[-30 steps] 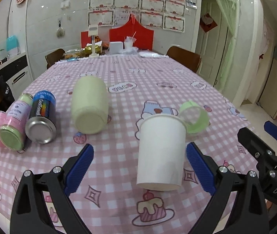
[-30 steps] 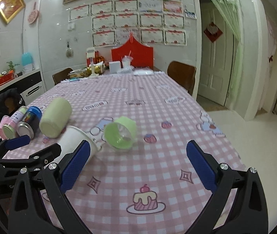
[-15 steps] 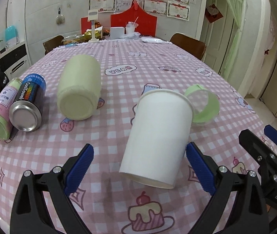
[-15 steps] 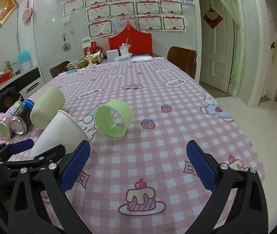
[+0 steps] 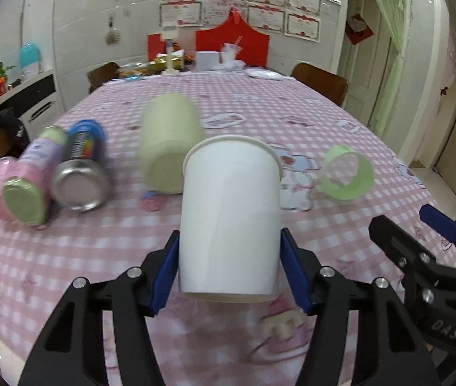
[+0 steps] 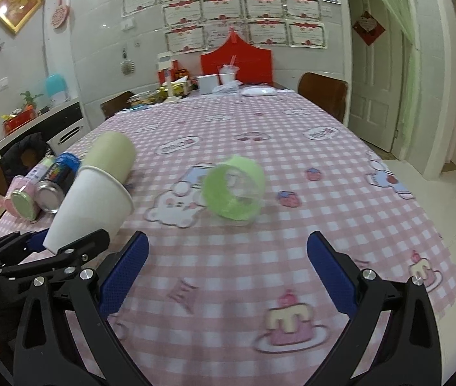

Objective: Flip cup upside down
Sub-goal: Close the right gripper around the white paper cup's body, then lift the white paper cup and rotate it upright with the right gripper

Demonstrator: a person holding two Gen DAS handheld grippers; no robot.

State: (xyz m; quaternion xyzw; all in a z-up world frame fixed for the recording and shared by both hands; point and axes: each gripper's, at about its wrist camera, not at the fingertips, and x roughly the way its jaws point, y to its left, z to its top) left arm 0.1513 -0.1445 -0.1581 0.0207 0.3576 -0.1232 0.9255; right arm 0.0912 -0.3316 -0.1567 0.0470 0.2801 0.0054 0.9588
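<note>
A white paper cup (image 5: 229,222) is clamped between the blue pads of my left gripper (image 5: 229,270), held near its base with its open rim pointing away from me, above the pink checked tablecloth. In the right wrist view the same cup (image 6: 91,204) is tilted at the lower left in my left gripper (image 6: 54,246). My right gripper (image 6: 228,276) is open and empty over the tablecloth's near edge; it also shows in the left wrist view at the lower right (image 5: 420,234).
A pale green cup (image 5: 346,173) lies on its side right of the white cup. A cream cylinder (image 5: 168,148), a blue-labelled can (image 5: 81,173) and a pink bottle (image 5: 25,183) lie to the left. Boxes and clutter stand at the table's far end (image 5: 205,61). Chairs stand around the table.
My left gripper has shut on the white cup, which stood loose between open jaws before, and holds it tilted. The right gripper has stayed open and shifted slightly.
</note>
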